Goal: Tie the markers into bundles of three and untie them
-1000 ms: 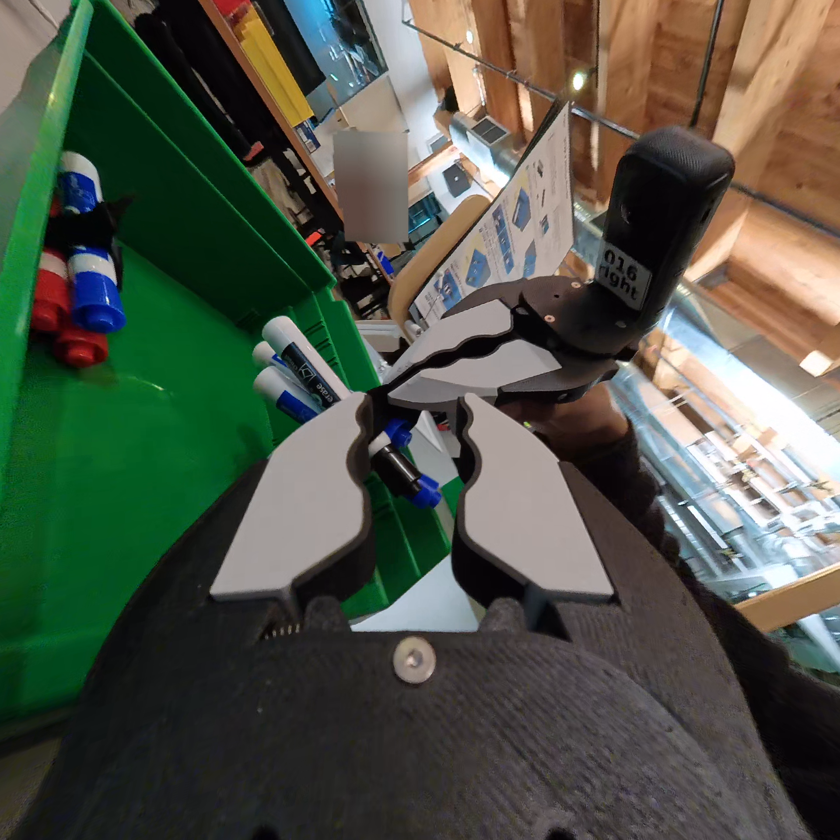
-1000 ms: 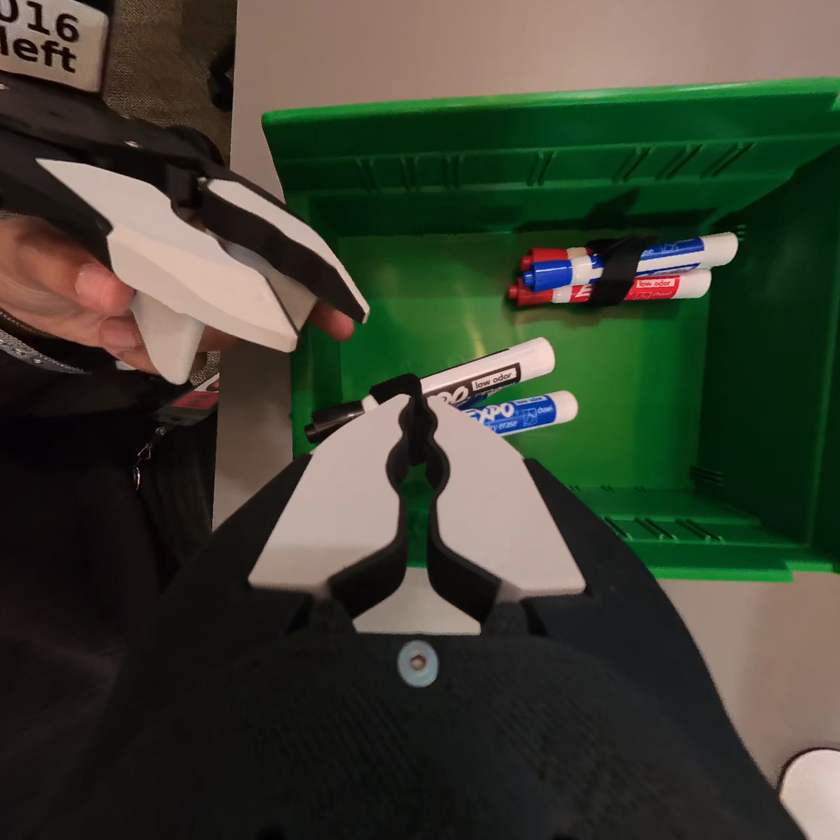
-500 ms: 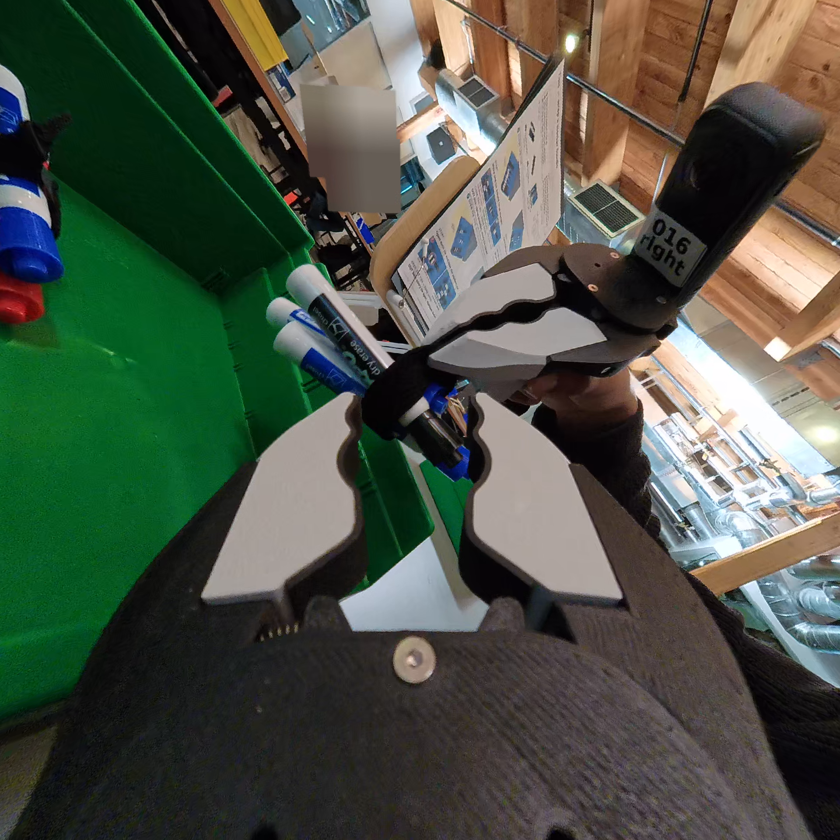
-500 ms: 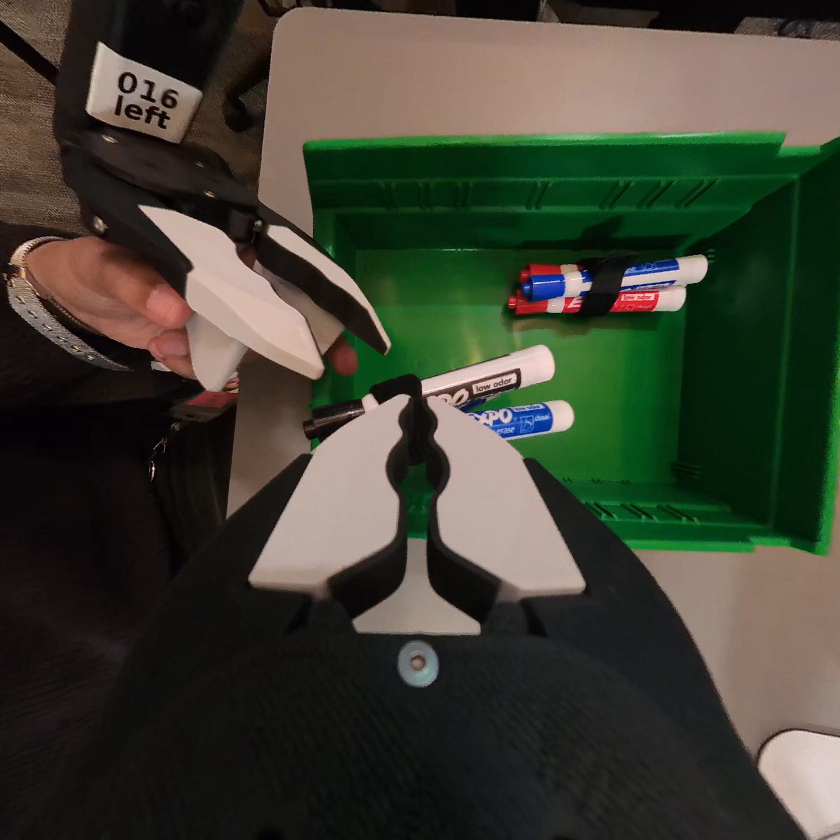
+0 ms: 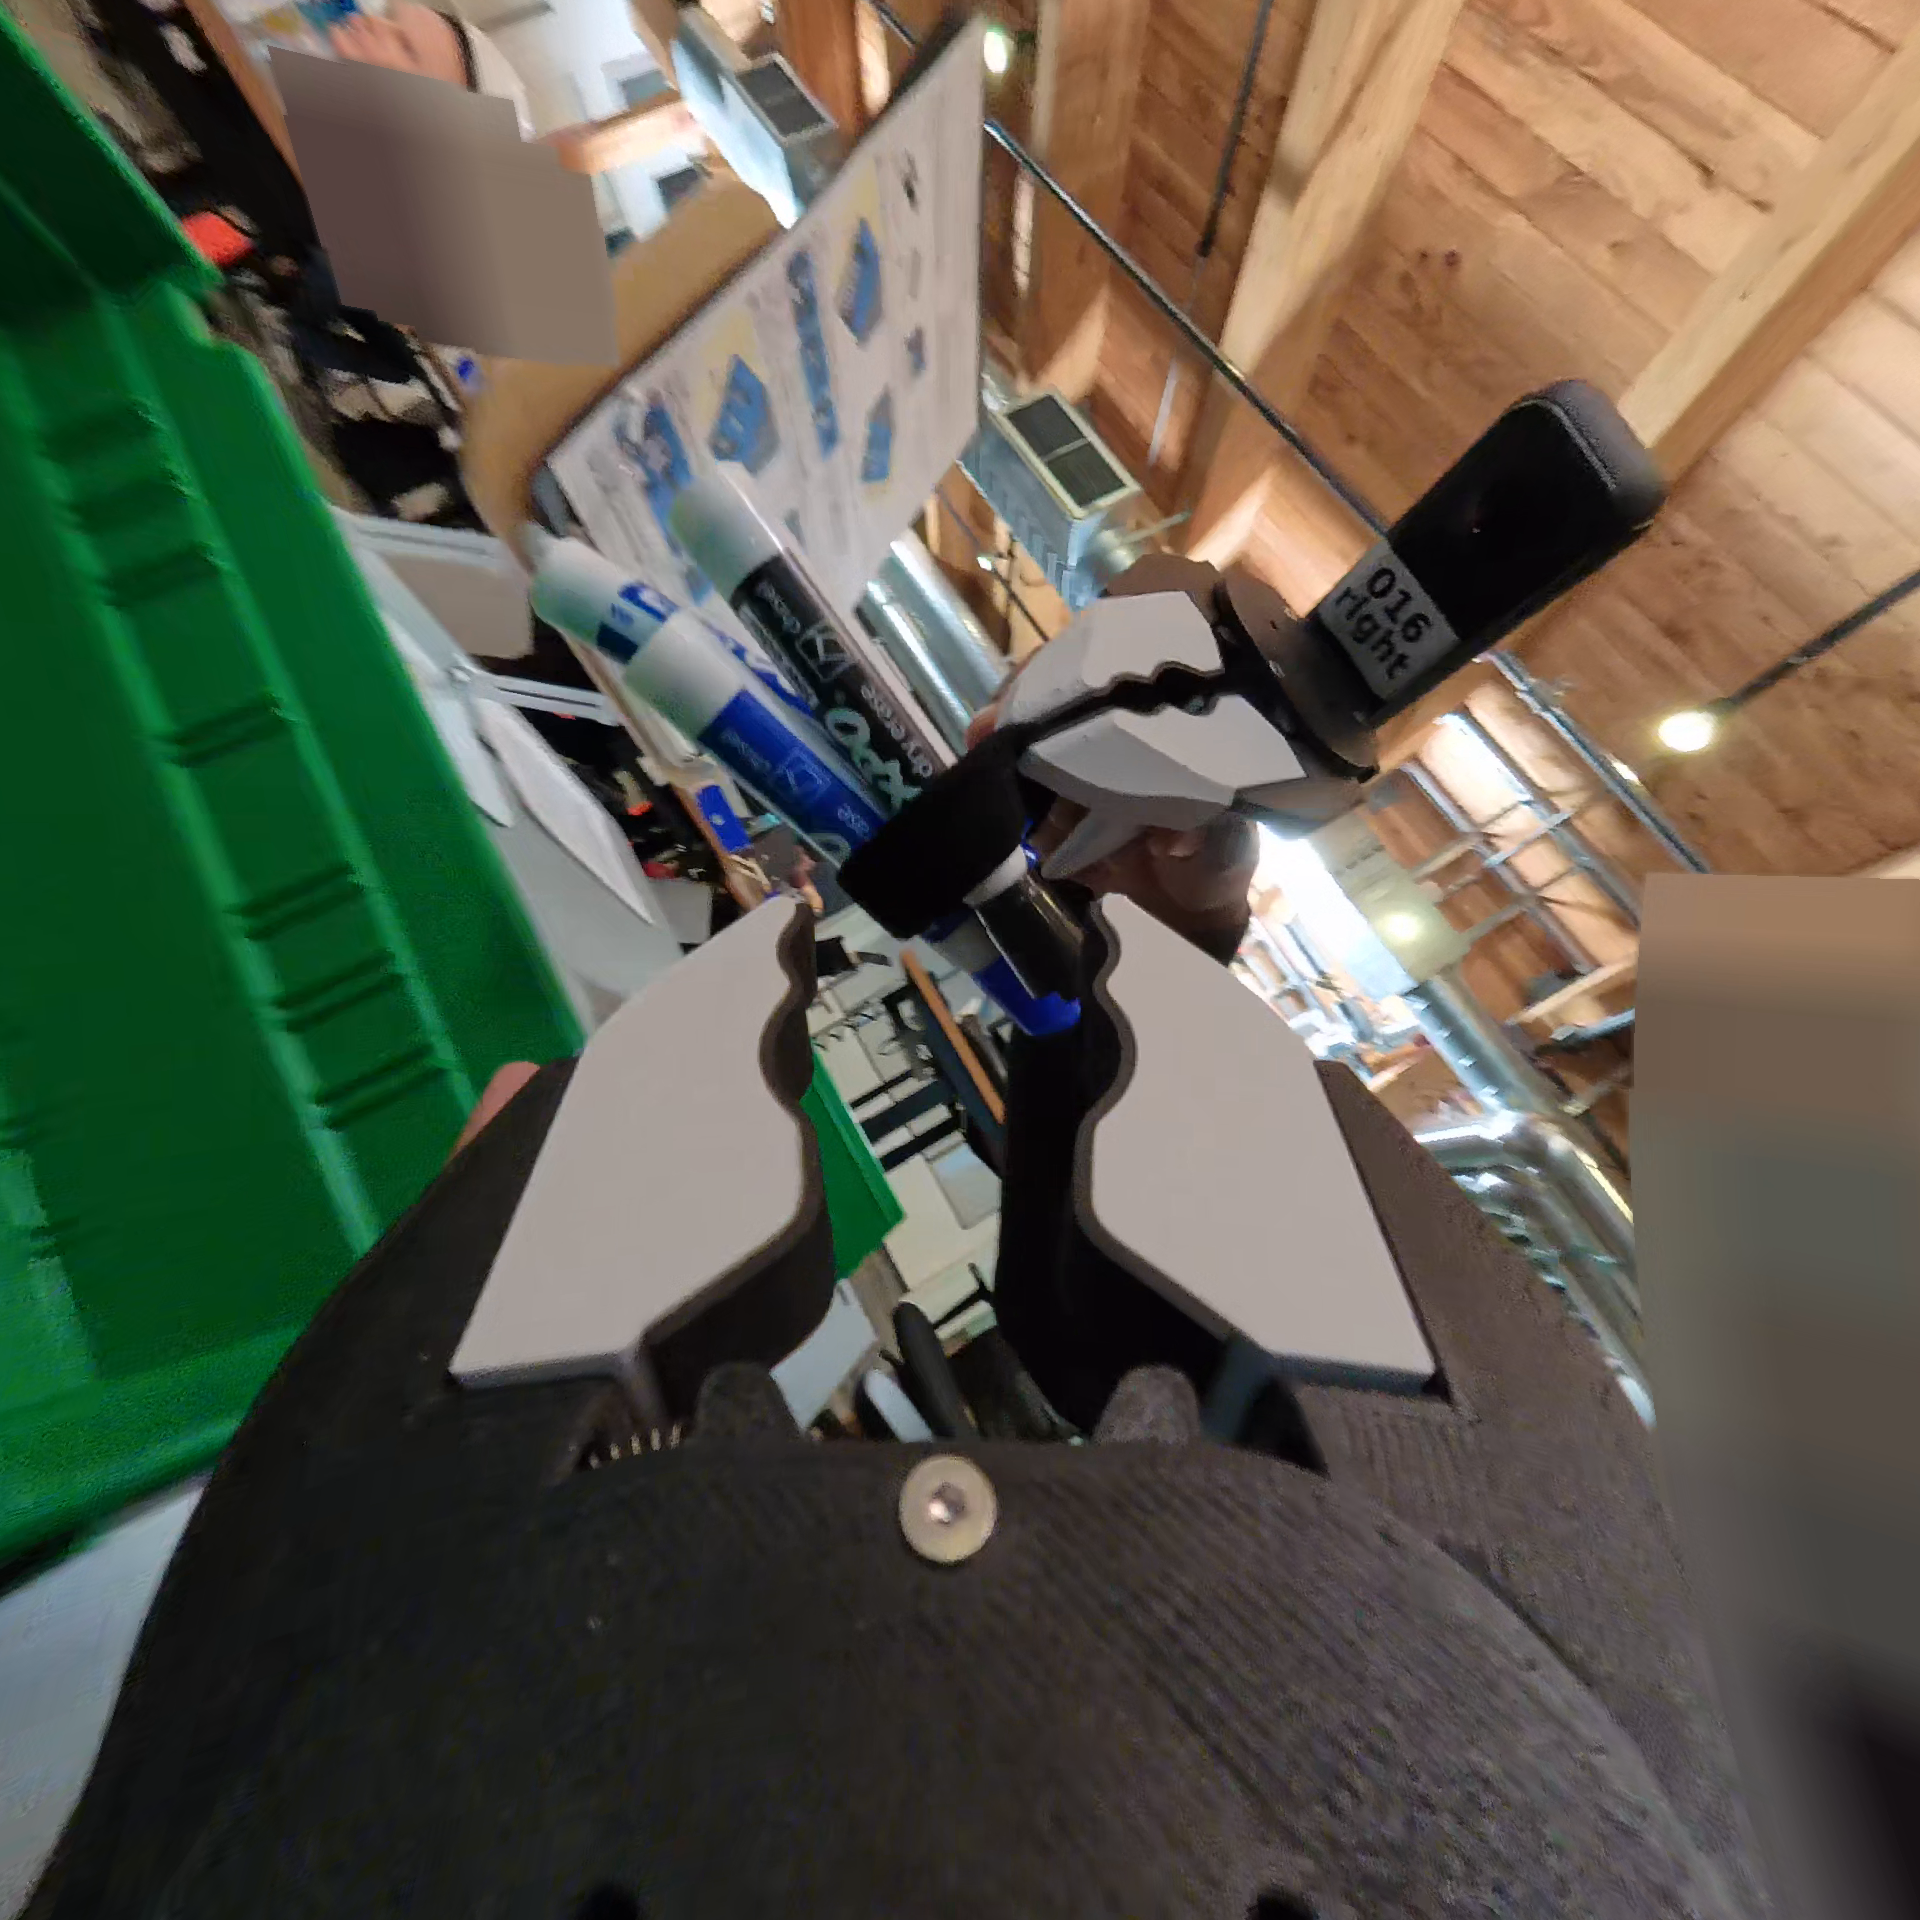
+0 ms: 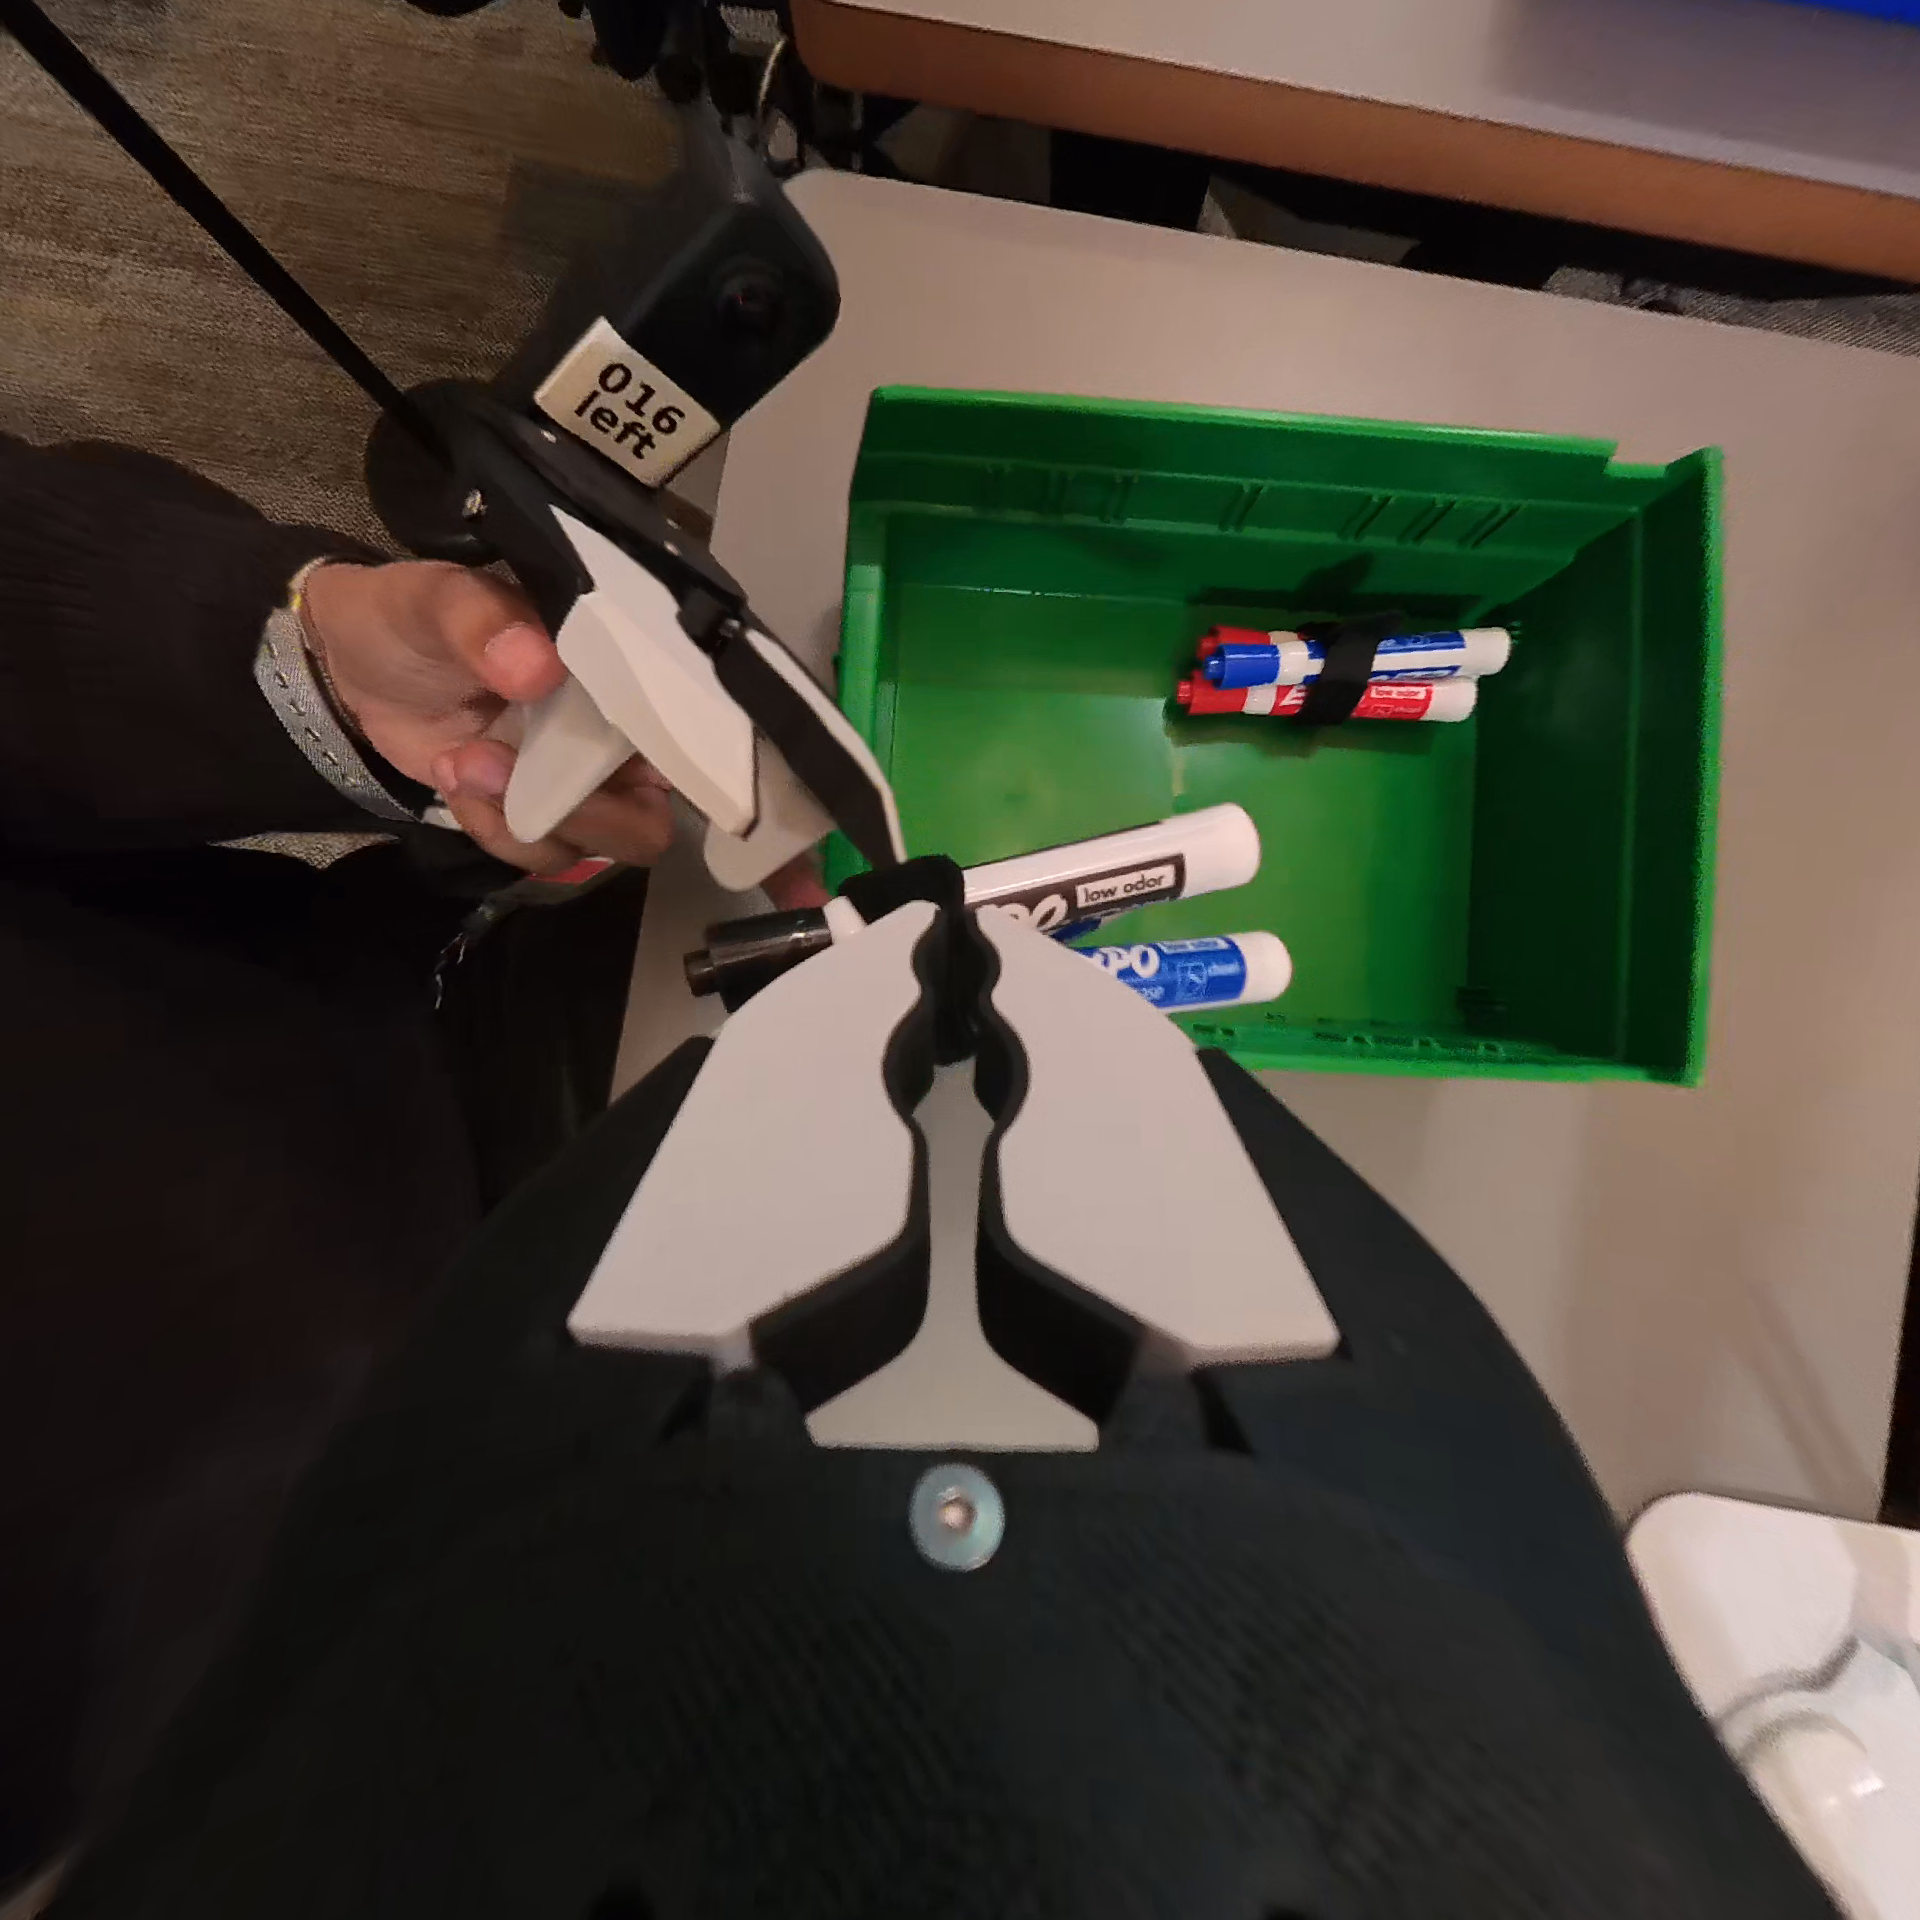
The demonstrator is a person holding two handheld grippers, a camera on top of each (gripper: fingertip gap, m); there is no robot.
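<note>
Left wrist view: left gripper (image 5: 945,935) spread apart, empty, just below a strapped bundle of markers (image 5: 790,717); right gripper (image 5: 1023,769) pinching the bundle's black strap (image 5: 935,842); green bin (image 5: 187,727) off to the left. Right wrist view: right gripper (image 6: 951,935) clamped together on the black strap (image 6: 904,883), bundle of markers (image 6: 1122,883) lifted over the green bin (image 6: 1662,748); second strapped bundle (image 6: 1340,675) lying on the bin floor; left gripper (image 6: 831,842) close beside, on the left.
</note>
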